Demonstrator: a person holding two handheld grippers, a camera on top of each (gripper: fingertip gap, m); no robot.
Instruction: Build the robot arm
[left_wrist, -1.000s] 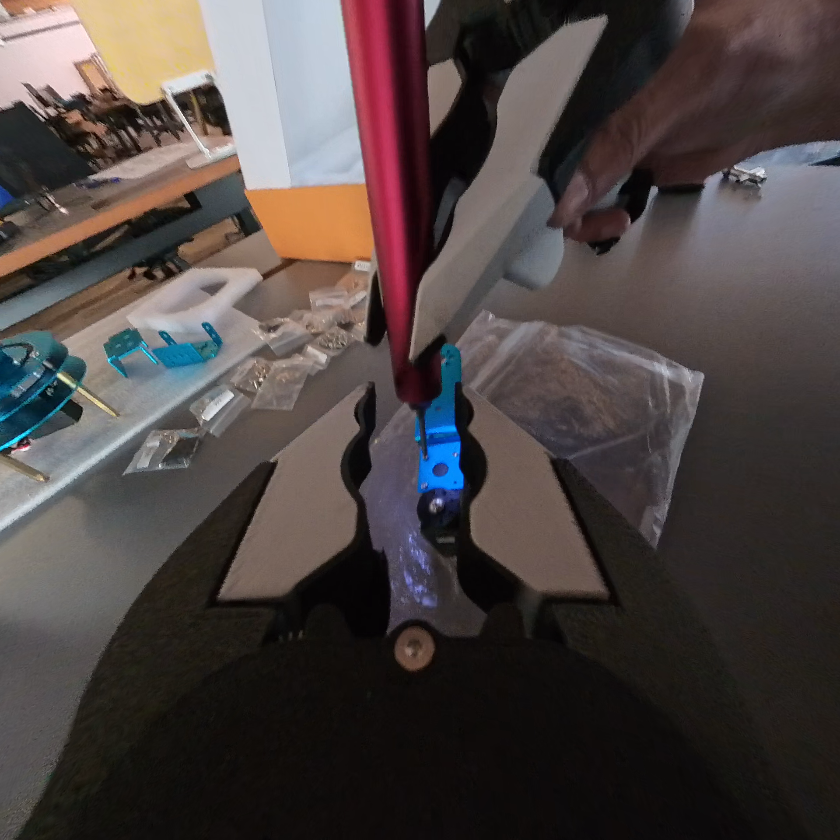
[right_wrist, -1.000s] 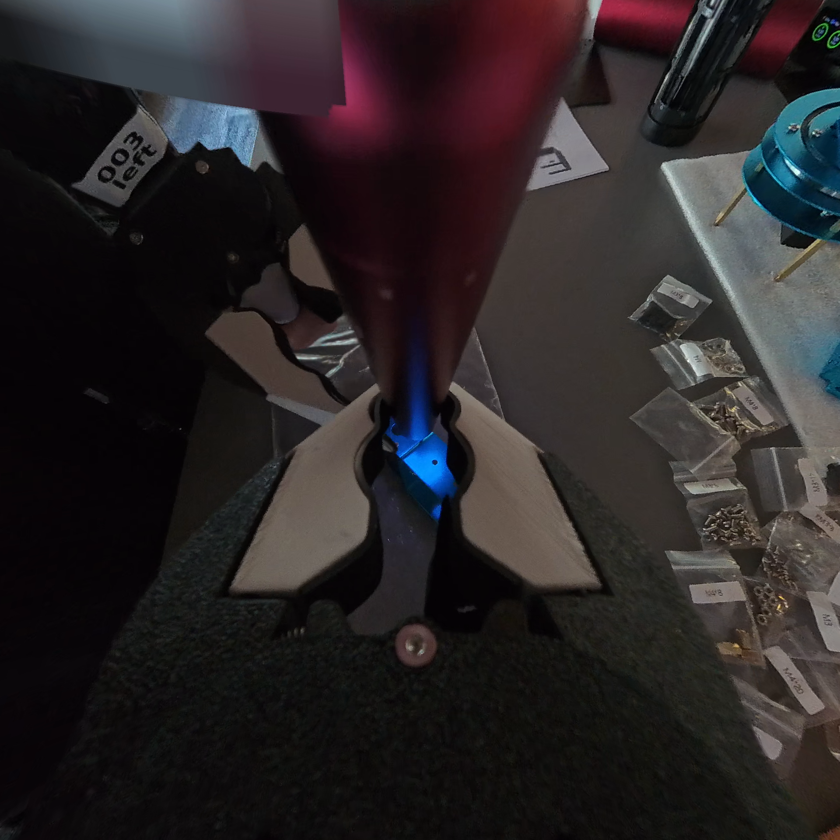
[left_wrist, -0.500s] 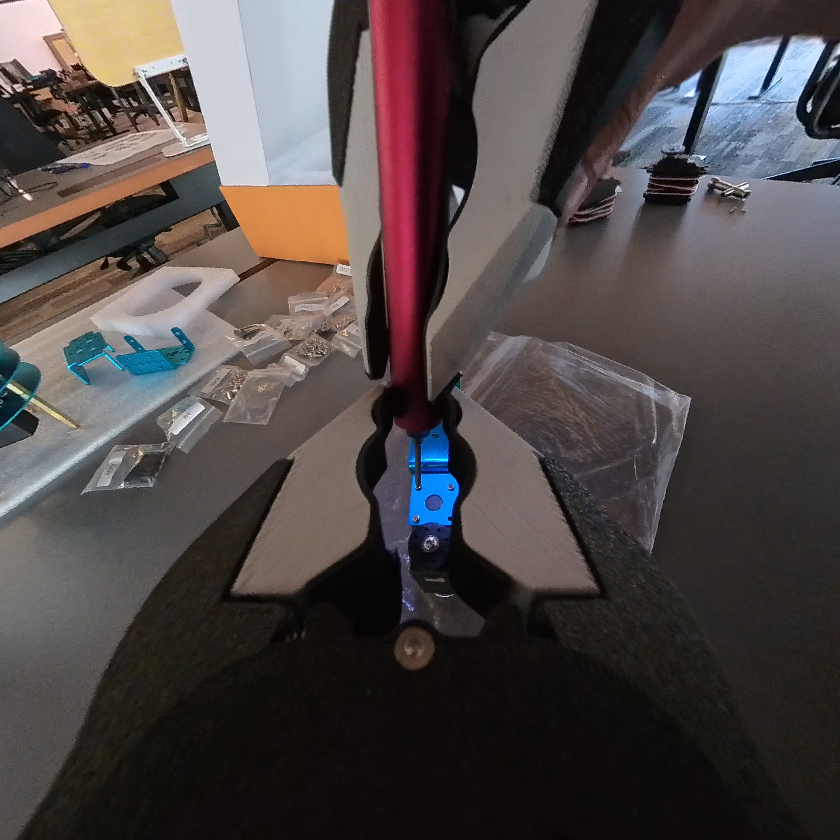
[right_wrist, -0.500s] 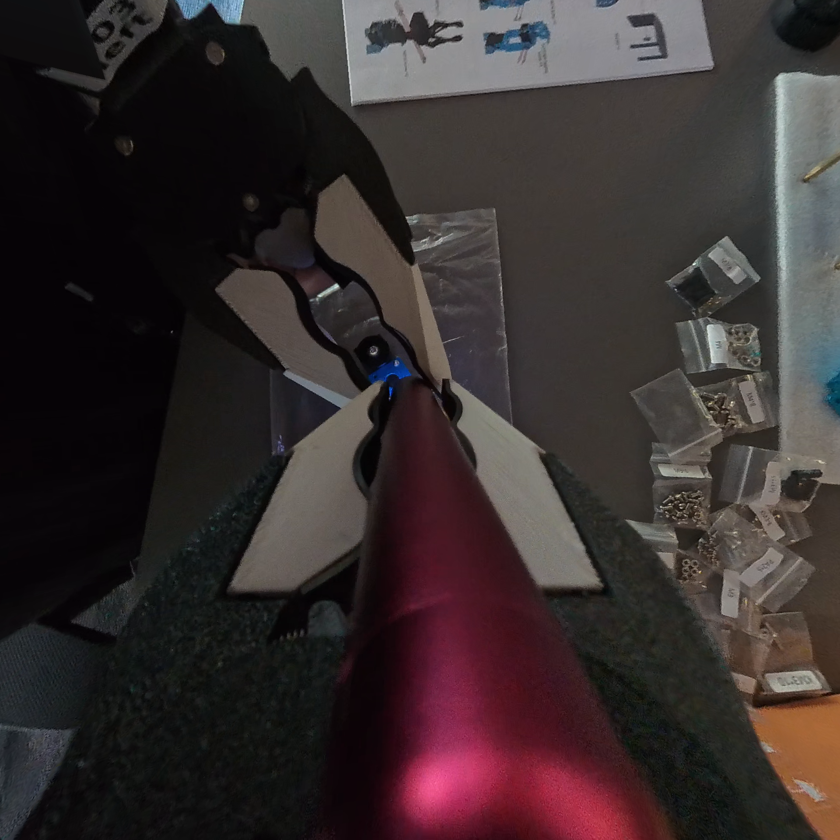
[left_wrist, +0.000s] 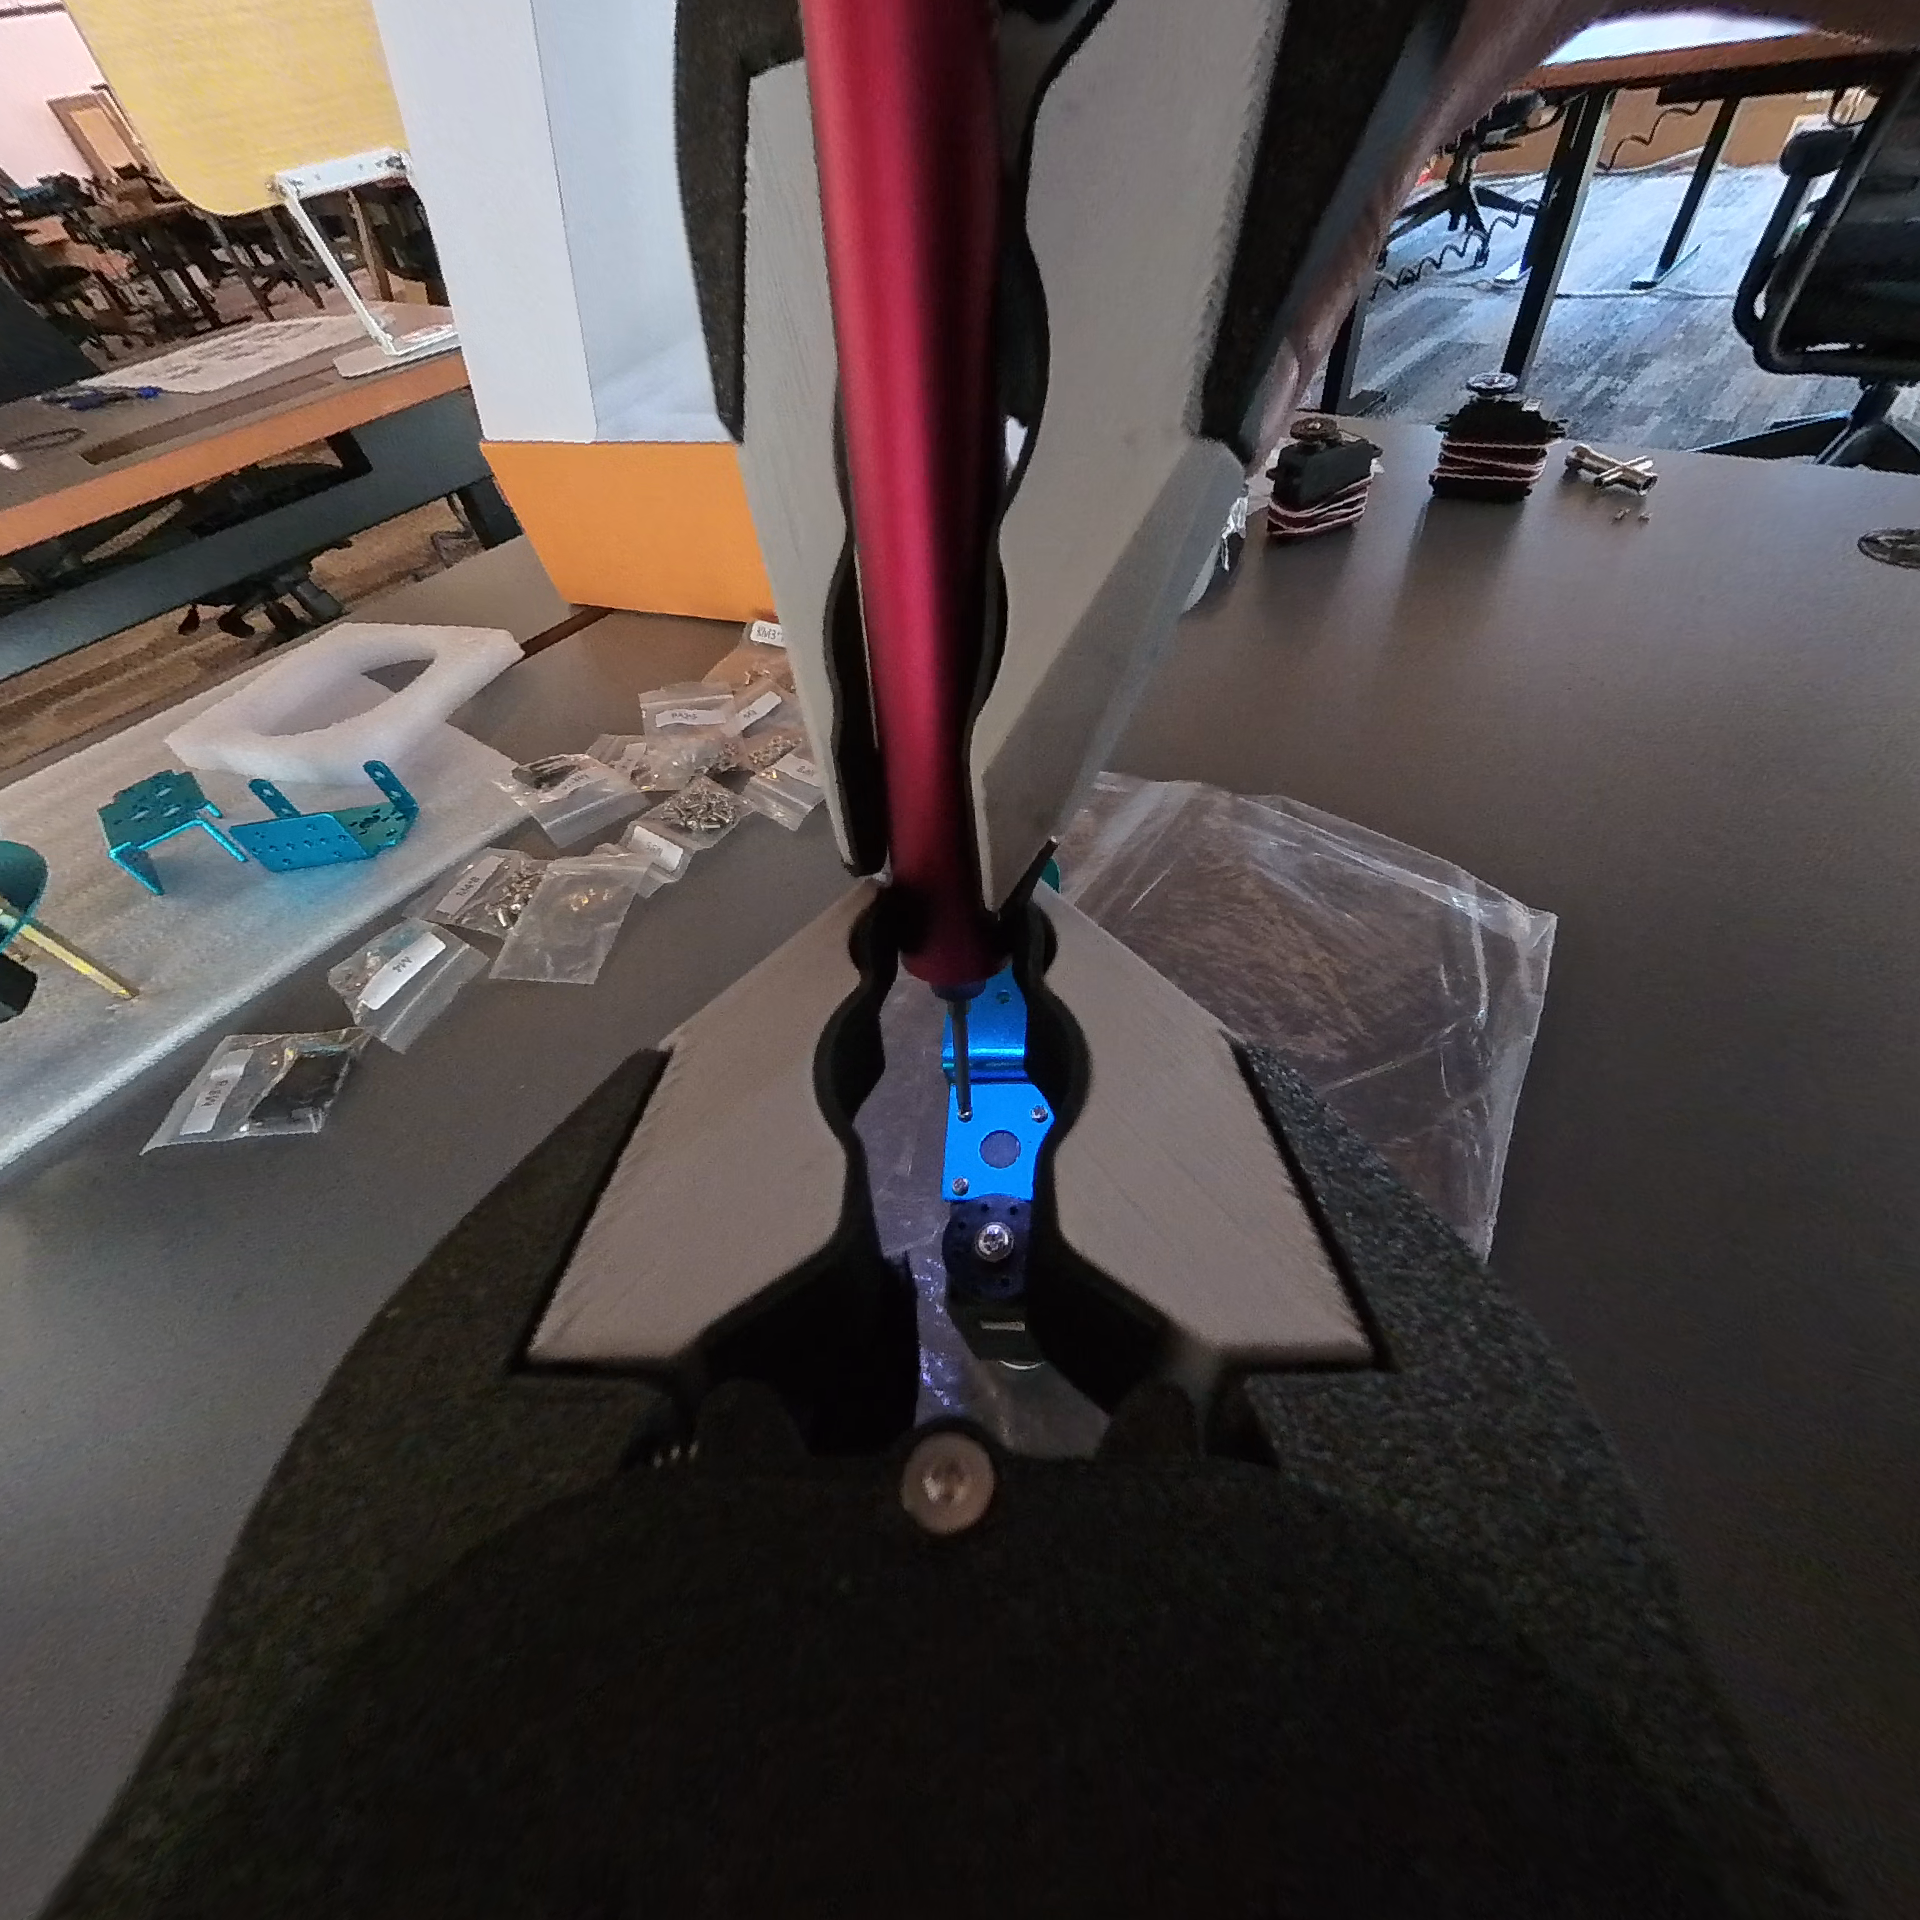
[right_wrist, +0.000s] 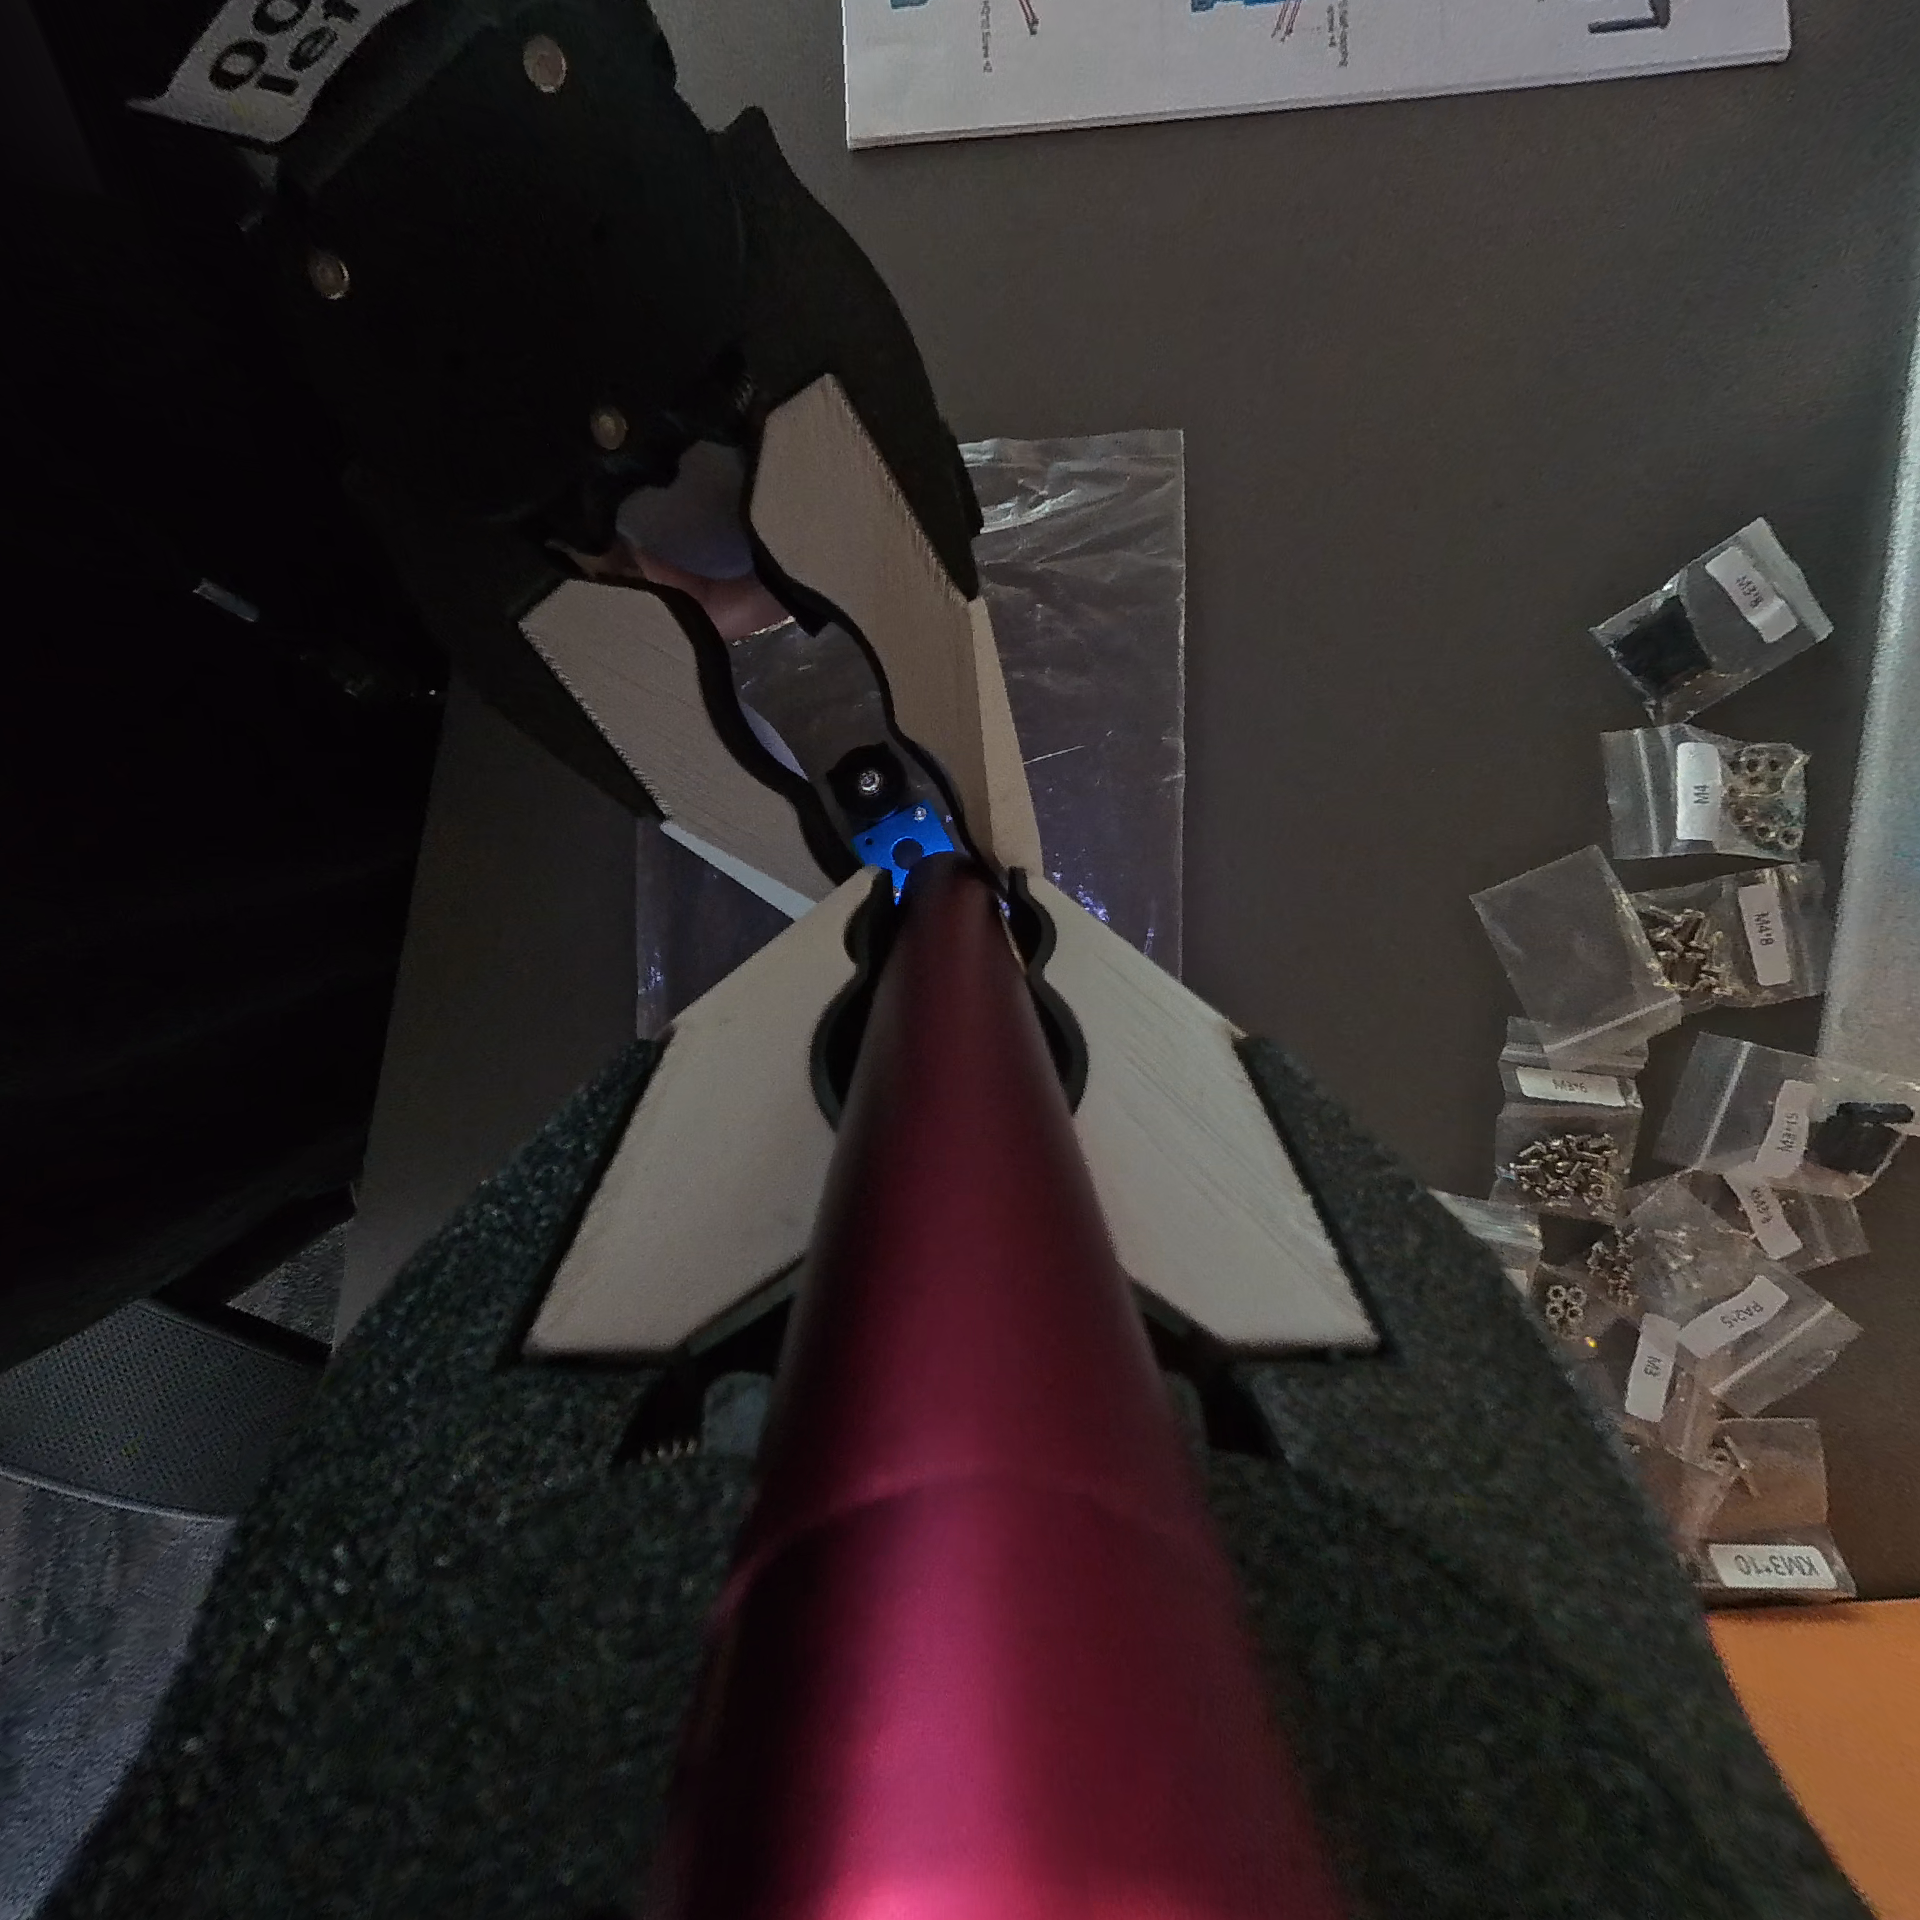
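Red metal fills the middle of both views: a red screwdriver (left_wrist: 914, 520) is clamped between the fingers of the right gripper (right_wrist: 951, 914), with the handle running back toward the right wrist camera. In the left wrist view this gripper comes down from above, and the thin bit of the screwdriver touches the top corner of a blue bracket (left_wrist: 995, 1138), at one of its small holes. The left gripper (left_wrist: 961, 997) is closed on this part: the bracket sits between its fingers, and just below the bracket is a black round piece with a silver screw (left_wrist: 992, 1242) in its centre. The tips of the two grippers almost meet, and in the right wrist view the bracket (right_wrist: 902, 840) shows only a little beyond the end of the screwdriver (right_wrist: 935, 1351). Under both grippers lies a clear plastic bag (left_wrist: 1320, 987) on the dark grey table (left_wrist: 1558, 748). To the left of the left gripper there are many small bags of screws (left_wrist: 582, 894), and farther left more blue brackets (left_wrist: 312, 831) and a white foam piece (left_wrist: 332, 696) rest on a pale sheet. Far behind the right gripper stand two black servo motors (left_wrist: 1320, 488) wrapped with their wires. In the right wrist view a printed paper sheet (right_wrist: 1299, 62) lies on the table beyond the grippers.
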